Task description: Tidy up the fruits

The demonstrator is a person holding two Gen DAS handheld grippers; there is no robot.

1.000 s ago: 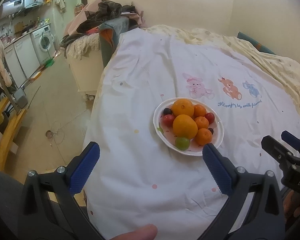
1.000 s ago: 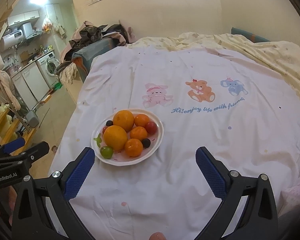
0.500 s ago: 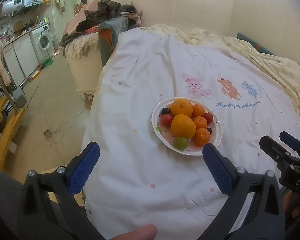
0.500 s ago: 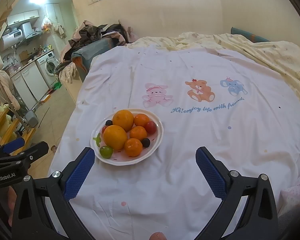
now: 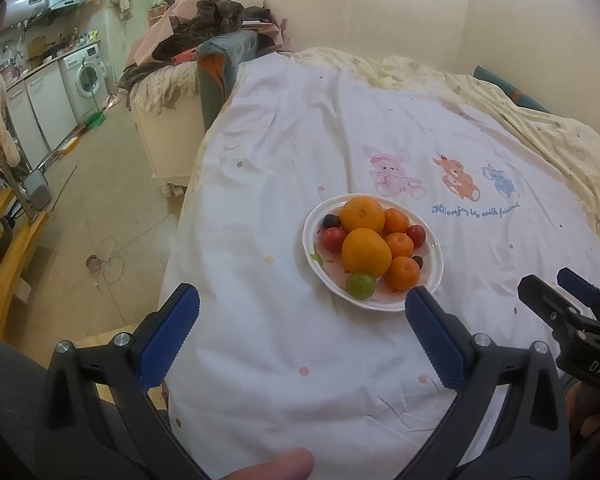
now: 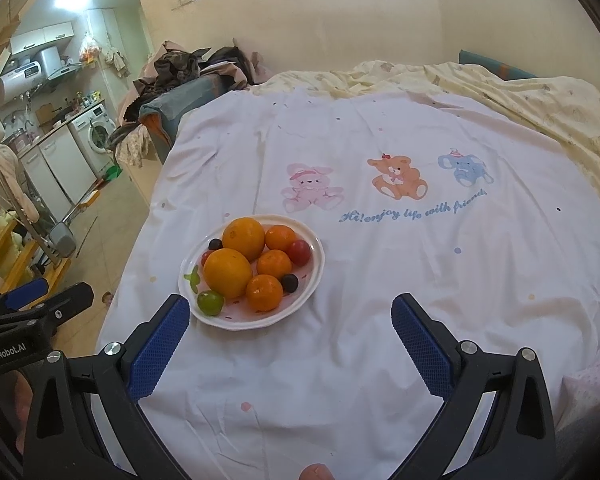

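Fruit heaped on a shallow white oval plate (image 6: 314, 280) in the near-left part of a soft white cartoon-print bedsheet (image 6: 380, 288): likely to roll off if a big round orange (image 6: 227, 273) gets nudged or the bedding dips. Both tongs wide and empty, the left tongs (image 5: 300, 332) and right tongs (image 6: 290, 334) short of the plate, well apart from the fruit. Against a second ago: plate a touch nearer in both views, nothing lifted.
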